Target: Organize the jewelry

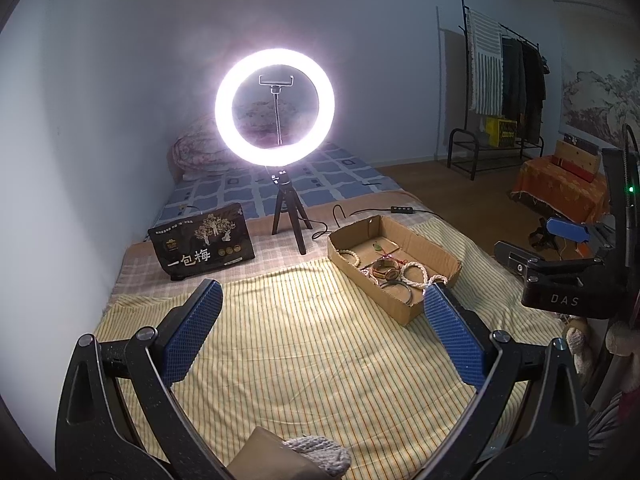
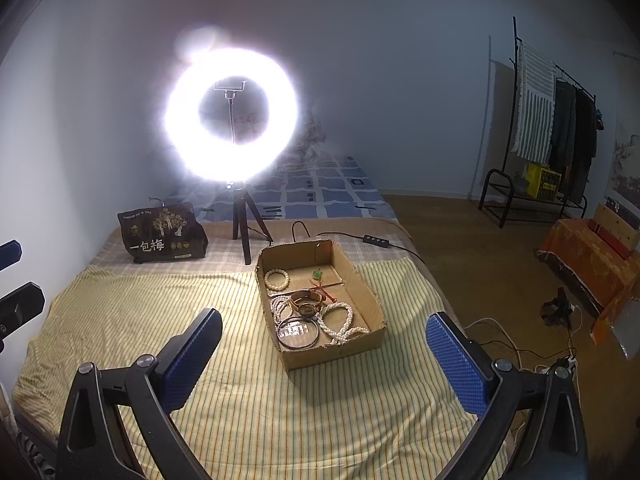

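Note:
A shallow cardboard box (image 2: 362,280) sits on the striped yellow cloth (image 2: 160,308). It holds a beaded bracelet (image 2: 276,279), a pearl strand (image 2: 340,322), a brown watch (image 2: 307,303), a dark bangle (image 2: 298,333), and a green pendant on red cord (image 2: 318,276). The box also shows in the left wrist view (image 1: 432,252). My left gripper (image 1: 322,292) is open and empty, left of the box. My right gripper (image 2: 324,326) is open and empty, in front of the box and above the cloth.
A lit ring light on a small tripod (image 2: 244,224) stands behind the box, its cable and switch (image 2: 376,240) beside it. A dark snack bag (image 2: 162,236) stands at the back left. The bed edge and wood floor (image 2: 480,280) lie to the right.

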Demonstrator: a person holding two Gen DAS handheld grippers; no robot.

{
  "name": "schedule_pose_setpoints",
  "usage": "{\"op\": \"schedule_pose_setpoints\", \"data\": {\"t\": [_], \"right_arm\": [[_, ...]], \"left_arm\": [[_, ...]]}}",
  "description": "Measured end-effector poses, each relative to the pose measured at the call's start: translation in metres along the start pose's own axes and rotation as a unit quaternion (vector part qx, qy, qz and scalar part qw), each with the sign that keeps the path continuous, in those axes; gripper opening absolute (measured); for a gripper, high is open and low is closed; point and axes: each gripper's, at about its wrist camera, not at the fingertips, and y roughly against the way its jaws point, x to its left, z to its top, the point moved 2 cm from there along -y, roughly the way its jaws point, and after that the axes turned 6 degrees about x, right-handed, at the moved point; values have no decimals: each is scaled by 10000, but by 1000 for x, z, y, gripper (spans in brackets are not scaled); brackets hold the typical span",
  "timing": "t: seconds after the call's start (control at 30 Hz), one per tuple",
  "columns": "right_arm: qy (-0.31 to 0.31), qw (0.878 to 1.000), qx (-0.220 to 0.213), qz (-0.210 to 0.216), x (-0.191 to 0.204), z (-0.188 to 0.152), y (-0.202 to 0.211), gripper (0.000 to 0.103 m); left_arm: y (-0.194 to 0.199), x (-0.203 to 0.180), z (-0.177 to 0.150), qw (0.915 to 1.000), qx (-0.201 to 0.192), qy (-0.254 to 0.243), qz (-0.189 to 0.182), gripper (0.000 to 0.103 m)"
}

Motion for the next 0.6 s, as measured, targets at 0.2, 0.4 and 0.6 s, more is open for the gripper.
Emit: {"op": "schedule_pose_setpoints", "data": {"t": [0.2, 0.4, 0.6], "right_arm": [[26, 10000, 32, 6, 2, 0, -1, 103], [52, 10000, 61, 9, 3, -1, -2, 103], [75, 9999, 98, 2, 5, -1, -3, 103]], "left_arm": [[0, -1, 0, 10000, -6, -14, -1, 103], [1, -1, -1, 10000, -36, -12, 21, 103], [2, 2, 1, 9998, -165, -6, 124, 103]]}}
